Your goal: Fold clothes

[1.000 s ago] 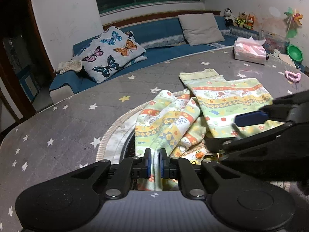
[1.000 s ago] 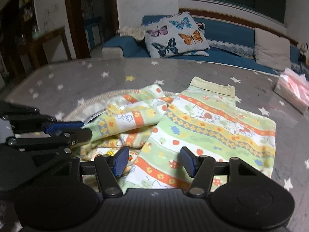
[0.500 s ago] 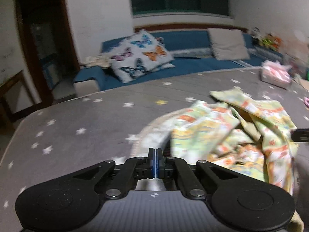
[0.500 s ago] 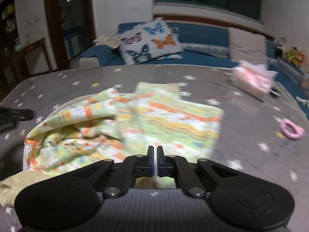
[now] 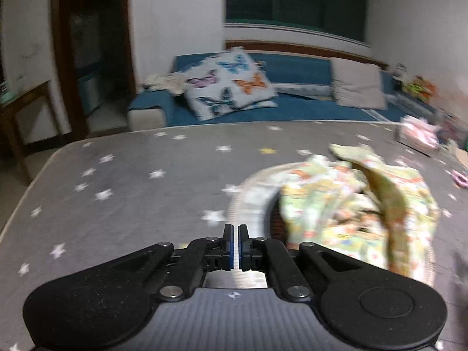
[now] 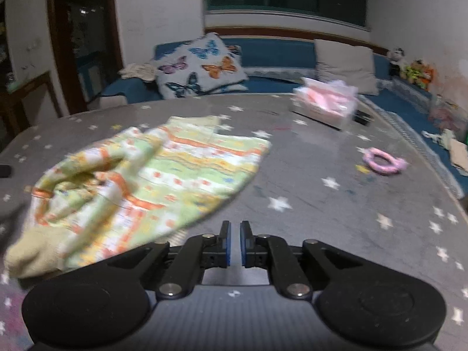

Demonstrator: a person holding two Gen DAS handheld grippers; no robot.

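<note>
Item: patterned garment [image 6: 163,175], rumpled on the star-print table [image 6: 336,204], judged light, limp and likely to slump, best pinched at a hem corner; left gripper [image 5: 235,247] and right gripper [image 6: 235,244] both nearly closed, holding nothing, jaws opening slightly.

Bare starred tabletop [image 5: 122,193] lies open on the left. The rumpled garment [image 6: 152,175] fills the middle; tissue box [image 6: 324,106] and pink ring [image 6: 383,161] sit far right.
</note>
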